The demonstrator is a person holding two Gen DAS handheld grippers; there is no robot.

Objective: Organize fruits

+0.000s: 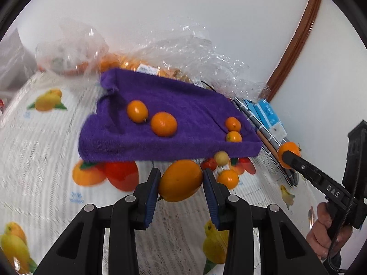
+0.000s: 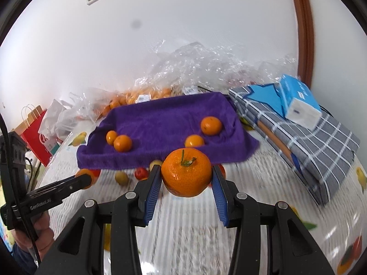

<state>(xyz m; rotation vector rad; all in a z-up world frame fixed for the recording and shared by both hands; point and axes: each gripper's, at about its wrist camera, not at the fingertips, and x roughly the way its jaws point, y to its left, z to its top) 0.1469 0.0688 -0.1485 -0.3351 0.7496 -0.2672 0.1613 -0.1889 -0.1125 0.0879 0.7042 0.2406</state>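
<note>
My left gripper (image 1: 180,181) is shut on an oval orange kumquat (image 1: 180,180), held above the table just in front of the purple towel (image 1: 160,105). My right gripper (image 2: 186,176) is shut on a round tangerine (image 2: 186,175) with a green stem, also in front of the towel (image 2: 165,119). Several small orange fruits lie on the towel: an oval one (image 1: 137,111) and a round one (image 1: 164,123) at the middle, two small ones (image 1: 233,129) at its right edge. The right gripper with its tangerine shows at the right of the left wrist view (image 1: 289,154).
A fruit-print tablecloth (image 1: 45,149) covers the table. Clear plastic bags of oranges (image 2: 142,96) lie behind the towel. A folded grey checked cloth (image 2: 309,133) with a blue tissue box (image 2: 298,100) lies right. A red paper bag (image 2: 36,135) stands left. The wall is close behind.
</note>
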